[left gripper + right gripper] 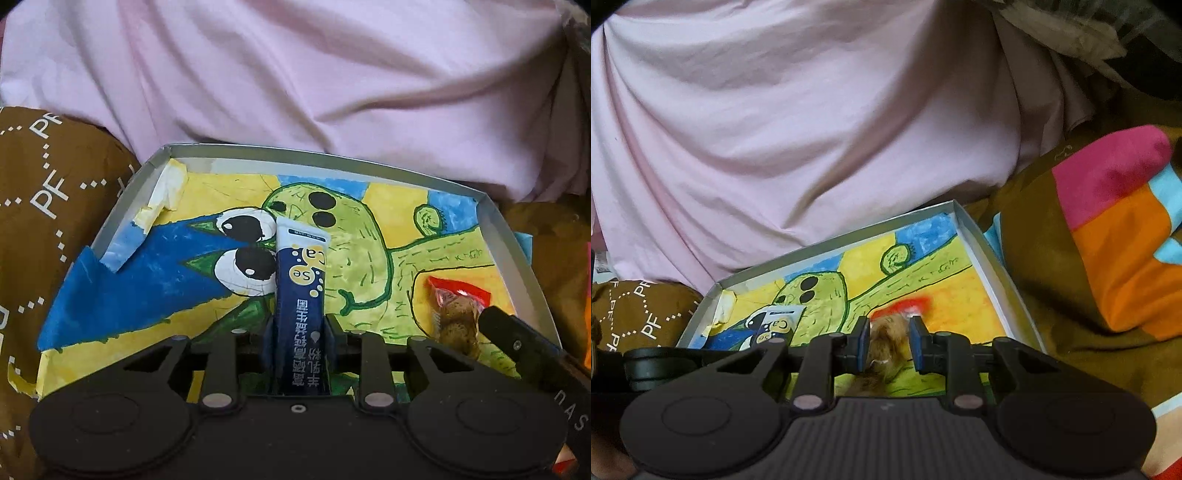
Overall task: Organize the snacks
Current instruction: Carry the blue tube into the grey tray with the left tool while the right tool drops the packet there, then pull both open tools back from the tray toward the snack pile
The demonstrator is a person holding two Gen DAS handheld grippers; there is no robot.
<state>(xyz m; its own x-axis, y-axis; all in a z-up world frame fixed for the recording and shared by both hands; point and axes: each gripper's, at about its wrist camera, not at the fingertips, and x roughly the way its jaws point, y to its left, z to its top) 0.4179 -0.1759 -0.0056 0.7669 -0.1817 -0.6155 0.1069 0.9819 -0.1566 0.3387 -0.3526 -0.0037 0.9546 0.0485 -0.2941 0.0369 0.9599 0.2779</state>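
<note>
The left gripper (300, 325) was clamped on a dark blue stick sachet (301, 291), whose white top end pointed away over the tray (122, 218). Yellow bubbles on the sachet carried the letters "Se" and "Ca"; a column of white Chinese characters ran along its length. The right gripper (889, 334) held, between its blue pads (864, 341), a clear packet of brown snack with a red end (886, 332); motion blur obscured any print on it. In the left wrist view this packet (456, 310) sat low over the tray's right part. The tray was a shallow grey box lid lined with a painted drawing (369, 236) of a green cactus-like figure on yellow and blue. It rested on brown fabric (40, 206) printed with white "PF" letters and dotted lines. Pink cloth (295, 81) lay behind it, and a cushion (1115, 236) with pink, orange and light blue blocks lay to its right.
</note>
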